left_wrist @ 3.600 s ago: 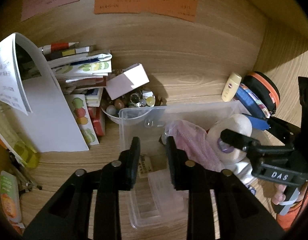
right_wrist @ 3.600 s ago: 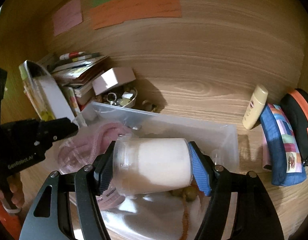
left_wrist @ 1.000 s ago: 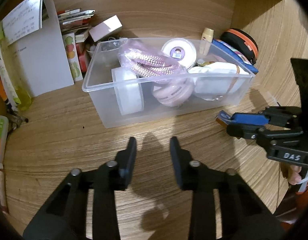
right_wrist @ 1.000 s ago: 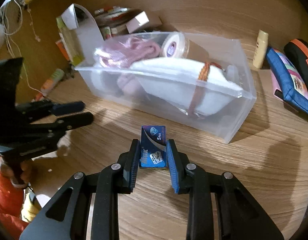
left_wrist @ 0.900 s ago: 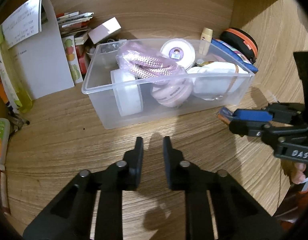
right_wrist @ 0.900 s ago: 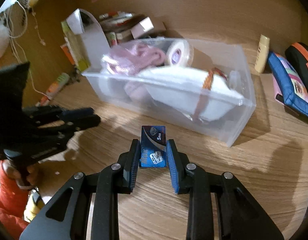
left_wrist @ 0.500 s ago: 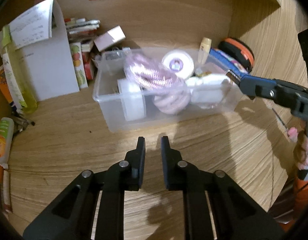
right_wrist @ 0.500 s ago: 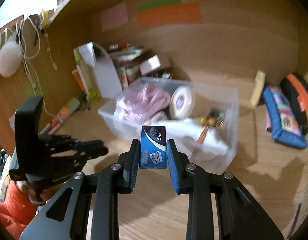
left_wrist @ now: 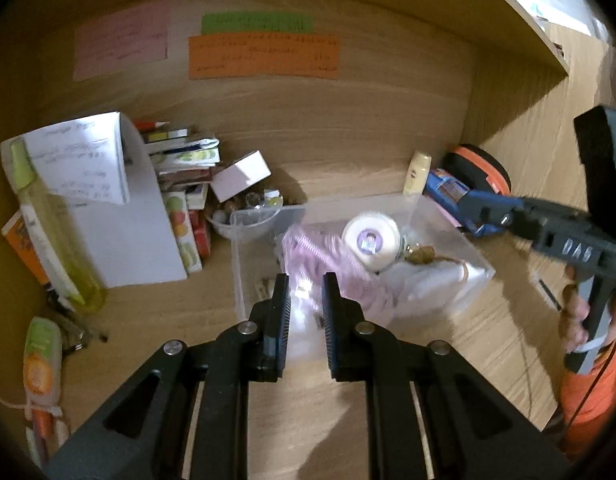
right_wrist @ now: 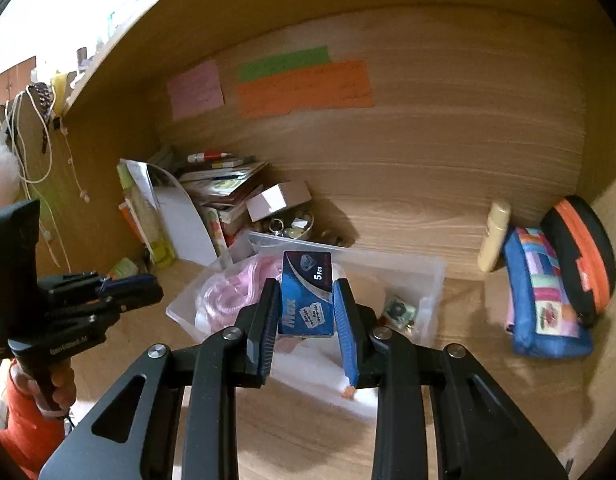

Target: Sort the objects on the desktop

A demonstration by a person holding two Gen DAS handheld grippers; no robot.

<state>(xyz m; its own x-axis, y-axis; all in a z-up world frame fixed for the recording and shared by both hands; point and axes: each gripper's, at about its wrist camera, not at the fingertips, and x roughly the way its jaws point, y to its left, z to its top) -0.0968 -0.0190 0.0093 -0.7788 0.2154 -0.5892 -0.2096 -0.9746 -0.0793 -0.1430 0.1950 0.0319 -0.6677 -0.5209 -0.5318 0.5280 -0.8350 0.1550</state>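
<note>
We have the small blue box (right_wrist: pixel 307 294) pinched upright between the fingers of our right gripper (right_wrist: pixel 307 312), held in the air above the clear bin (right_wrist: pixel 432 280) on the desk (right_wrist: pixel 488 400). Our left gripper (left_wrist: pixel 303 300) holds nothing, its jaws a narrow gap apart, hovering over the bin's near side. To do this well, we should probably lower the box toward the free spot beside the white jar (left_wrist: pixel 371 241) and pink cord (left_wrist: pixel 332 264), keep it level, and release only once it is inside the walls.
</note>
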